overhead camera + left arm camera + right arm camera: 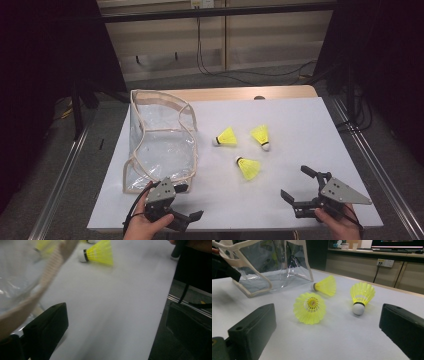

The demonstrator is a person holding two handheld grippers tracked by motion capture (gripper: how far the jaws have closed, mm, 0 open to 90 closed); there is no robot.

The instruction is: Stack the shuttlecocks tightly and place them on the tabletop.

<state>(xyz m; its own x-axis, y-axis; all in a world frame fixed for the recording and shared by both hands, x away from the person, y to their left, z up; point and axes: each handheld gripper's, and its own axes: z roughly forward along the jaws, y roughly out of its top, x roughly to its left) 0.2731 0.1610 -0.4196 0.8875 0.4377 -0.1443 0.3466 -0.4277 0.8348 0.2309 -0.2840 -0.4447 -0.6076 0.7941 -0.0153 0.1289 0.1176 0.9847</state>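
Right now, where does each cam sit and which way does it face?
High view: above the near edge, facing forward and down on the table; both hands, left hand-held gripper and right hand-held gripper show.
Left gripper view: low beside the clear bag, facing across the table; one black jaw shows.
Right gripper view: low, facing the shuttlecocks; both jaws show.
Shared: the nearest shuttlecock.
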